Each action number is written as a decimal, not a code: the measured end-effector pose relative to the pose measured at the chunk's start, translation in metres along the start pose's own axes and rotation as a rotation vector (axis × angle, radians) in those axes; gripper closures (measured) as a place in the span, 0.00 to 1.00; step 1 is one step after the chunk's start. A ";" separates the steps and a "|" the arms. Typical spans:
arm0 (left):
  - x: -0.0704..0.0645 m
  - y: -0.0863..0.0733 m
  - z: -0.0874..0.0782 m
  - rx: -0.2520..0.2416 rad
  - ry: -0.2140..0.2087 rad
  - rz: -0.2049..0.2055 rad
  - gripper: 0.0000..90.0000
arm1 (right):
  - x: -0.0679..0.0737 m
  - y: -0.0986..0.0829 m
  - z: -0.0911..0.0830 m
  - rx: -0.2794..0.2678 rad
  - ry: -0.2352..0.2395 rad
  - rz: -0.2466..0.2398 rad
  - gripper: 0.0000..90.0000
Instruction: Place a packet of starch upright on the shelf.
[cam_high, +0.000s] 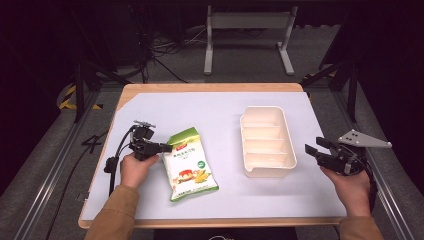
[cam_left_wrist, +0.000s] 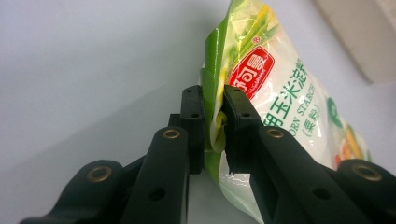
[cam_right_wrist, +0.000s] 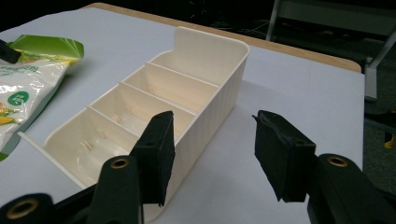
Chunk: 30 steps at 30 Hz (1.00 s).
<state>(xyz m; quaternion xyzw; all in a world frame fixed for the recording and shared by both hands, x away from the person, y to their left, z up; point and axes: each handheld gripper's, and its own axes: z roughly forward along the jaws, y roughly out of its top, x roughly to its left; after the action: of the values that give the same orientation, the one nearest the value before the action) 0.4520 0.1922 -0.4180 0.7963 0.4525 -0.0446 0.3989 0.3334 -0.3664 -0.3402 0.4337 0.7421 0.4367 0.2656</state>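
Starch bag (cam_high: 190, 164) pinched at its green edge by left hand-held gripper (cam_high: 161, 147), lying toward four o'clock. Right hand-held gripper (cam_high: 310, 152) wide apart, at three o'clock of cream tray (cam_high: 289, 145).

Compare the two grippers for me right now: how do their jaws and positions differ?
The left gripper has its jaws shut on the corn starch bag's green edge; the right gripper has its jaws wide apart, holding nothing. The left sits at the bag; the right sits beside the cream divided tray. Both are hand-held.

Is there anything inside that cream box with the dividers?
The cream divided box looks empty: the visible compartment floors are bare plastic. Its near wall and the right hand-held gripper hide part of the nearest compartment, so that corner can't be checked.
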 end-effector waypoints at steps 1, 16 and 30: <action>0.000 0.000 0.000 0.000 0.000 0.000 0.90 | 0.000 0.000 0.000 0.000 0.000 0.000 0.52; -0.066 0.014 -0.055 -0.219 -0.030 0.214 0.91 | 0.005 0.004 -0.004 -0.011 0.002 -0.017 0.53; -0.121 0.015 -0.086 -0.293 -0.028 0.421 0.92 | 0.016 0.010 -0.003 -0.023 0.038 -0.041 0.54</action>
<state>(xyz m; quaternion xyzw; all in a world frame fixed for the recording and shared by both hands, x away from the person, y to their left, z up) 0.3674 0.1637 -0.2989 0.8060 0.2729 0.0943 0.5168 0.3273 -0.3510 -0.3300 0.4069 0.7507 0.4477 0.2654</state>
